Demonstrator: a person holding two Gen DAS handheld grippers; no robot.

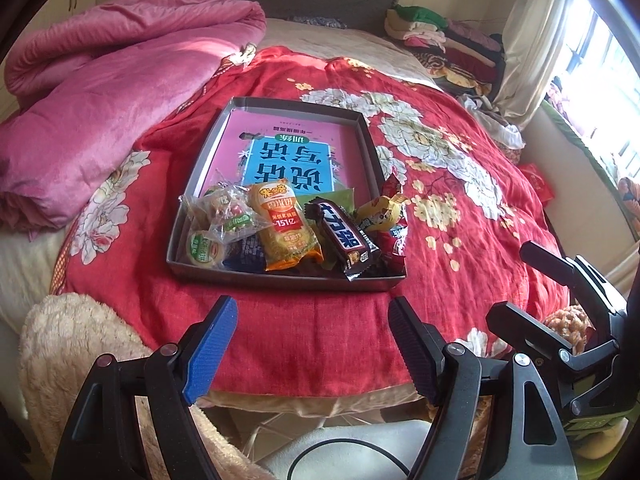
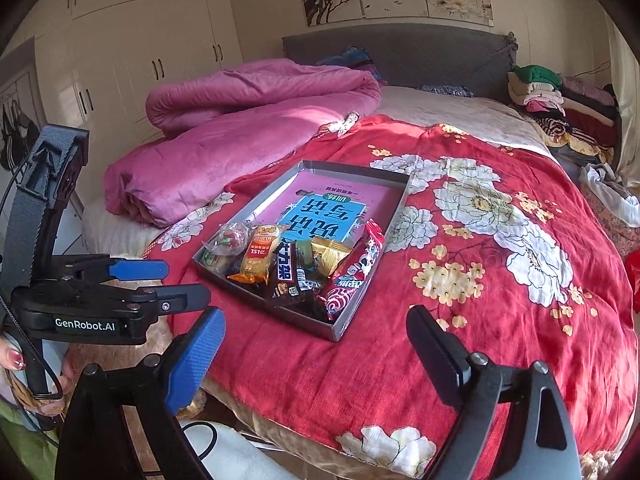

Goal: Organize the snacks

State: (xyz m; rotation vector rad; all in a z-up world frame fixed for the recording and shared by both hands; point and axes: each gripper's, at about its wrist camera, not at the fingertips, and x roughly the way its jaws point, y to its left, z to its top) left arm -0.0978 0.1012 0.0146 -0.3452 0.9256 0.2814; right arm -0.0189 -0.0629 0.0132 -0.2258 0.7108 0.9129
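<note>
Left wrist view: the shallow grey rectangular tray [image 1: 370, 136] is seen on the red floral quilt [image 1: 460, 240], with a pink-and-blue book [image 1: 280, 152] lying flat in it and the wrapped snacks piled at its near end. Among them a dark brown chocolate bar [image 1: 346, 240], an orange-yellow rice-cracker packet [image 1: 282, 228] and clear-wrapped round sweets [image 1: 224, 216] are made out. The left gripper [image 1: 312, 316] is held just short of the tray, jaws apart, nothing between them. In the right wrist view the right gripper [image 2: 316, 328] is likewise parked near the tray's front corner, jaws spread wide and empty.

Risks, as judged: the heap is loose and overlapping, so one packet could be dragged out with another; the red-and-white wrapper [image 2: 356, 268] leans on the tray wall and could be tipped onto the quilt; the soft bedding could let the tray tilt if pressed.
</note>
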